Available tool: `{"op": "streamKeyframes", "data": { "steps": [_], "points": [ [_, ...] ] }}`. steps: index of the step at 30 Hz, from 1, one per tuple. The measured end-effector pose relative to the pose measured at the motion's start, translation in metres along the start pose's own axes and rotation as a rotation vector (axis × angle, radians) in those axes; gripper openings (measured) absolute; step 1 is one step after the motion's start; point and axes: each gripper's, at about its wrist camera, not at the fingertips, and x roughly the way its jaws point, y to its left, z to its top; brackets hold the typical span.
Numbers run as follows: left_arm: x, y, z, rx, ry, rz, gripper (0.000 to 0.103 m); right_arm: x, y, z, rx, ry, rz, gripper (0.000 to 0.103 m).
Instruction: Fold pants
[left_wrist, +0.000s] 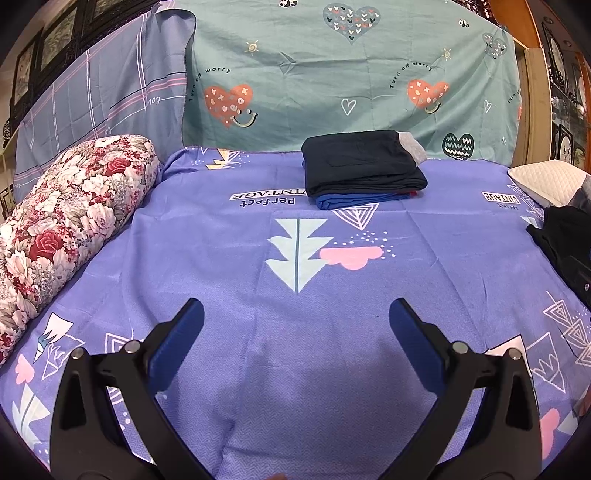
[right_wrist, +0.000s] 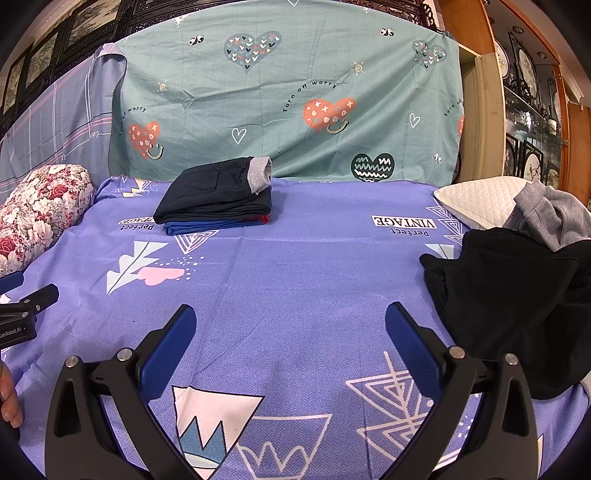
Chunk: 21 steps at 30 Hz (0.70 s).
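Bed (right_wrist: 295, 266) under purple printed sheet. Folded stack (right_wrist: 216, 199) far left-centre. Unfolded black pants (right_wrist: 509, 291) heaped at right edge: soft, limp, light. Best pinched at the waistband, wherever it lies. Left tongs (left_wrist: 295, 314) and right tongs (right_wrist: 290, 317) spread, holding nothing.

The black pants (right_wrist: 517, 295) run off the right edge.

bed sheet (right_wrist: 295, 280): matt woven cloth, fine herringbone | fingers (right_wrist: 413, 347): ribbed blue pads, matt black plastic arms, shiny metal pins | pillow (right_wrist: 480, 199): quilted white cloth | black pants (right_wrist: 517, 295): soft matt cloth
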Motion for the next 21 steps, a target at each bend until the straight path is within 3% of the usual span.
{"op": "streamKeyframes", "data": {
  "steps": [9, 21],
  "points": [
    [-0.0053, 0.0038, 0.0006, -0.011, -0.028, 0.000, 0.101, -0.0001, 0.0000, 0.0000, 0.000, 0.000, 0.000, 0.102],
    [0.0001, 0.0057, 0.0009, -0.024, 0.001, 0.004, 0.101, 0.0000, 0.0000, 0.0002, 0.000, 0.000, 0.001, 0.102]
  ]
}}
